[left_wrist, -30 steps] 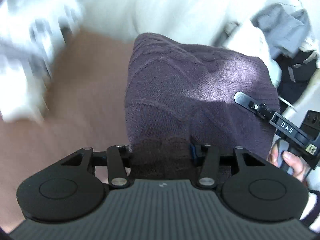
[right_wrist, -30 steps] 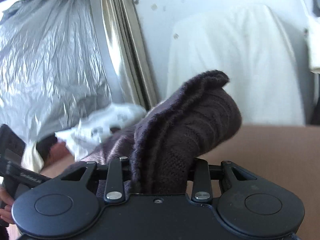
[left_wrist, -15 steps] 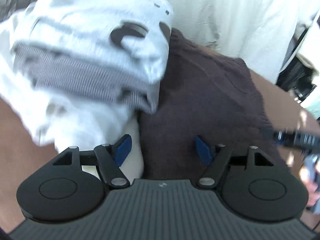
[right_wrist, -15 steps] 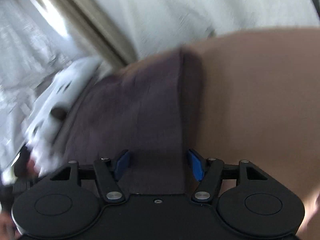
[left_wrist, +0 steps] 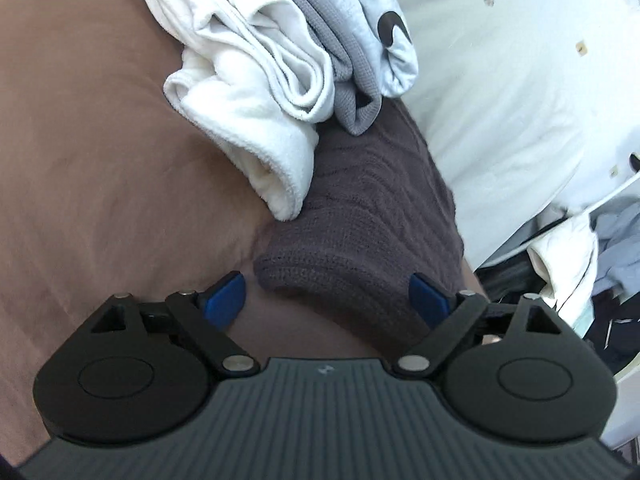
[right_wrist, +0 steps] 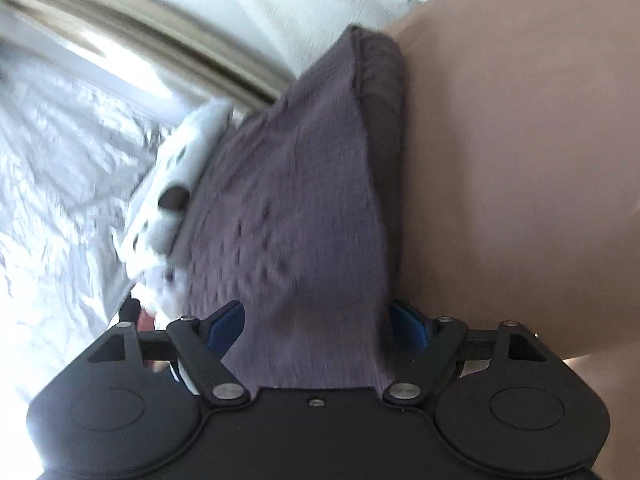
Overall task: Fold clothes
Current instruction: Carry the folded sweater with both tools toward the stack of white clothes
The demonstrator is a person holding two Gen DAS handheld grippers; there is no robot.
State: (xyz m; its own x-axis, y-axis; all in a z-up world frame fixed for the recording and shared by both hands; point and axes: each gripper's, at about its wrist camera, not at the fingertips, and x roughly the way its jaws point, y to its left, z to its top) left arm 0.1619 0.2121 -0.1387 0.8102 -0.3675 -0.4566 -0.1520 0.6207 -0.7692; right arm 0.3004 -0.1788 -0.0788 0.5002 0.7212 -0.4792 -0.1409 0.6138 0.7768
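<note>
Brown bedding (left_wrist: 100,160) bears the folded dark sweater (left_wrist: 372,216) beside the white pile (left_wrist: 256,92), so my left gripper (left_wrist: 332,300) and right gripper (right_wrist: 320,326) have just been opening, jaws wide and pressing nothing.

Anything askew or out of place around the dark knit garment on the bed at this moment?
Yes. The folded dark purple-grey knit sweater lies on the brown bedsheet, but the pile of white and grey clothes beside it slumps over its far corner, a white fleece fold resting on the knit. Nothing looks damaged.
</note>
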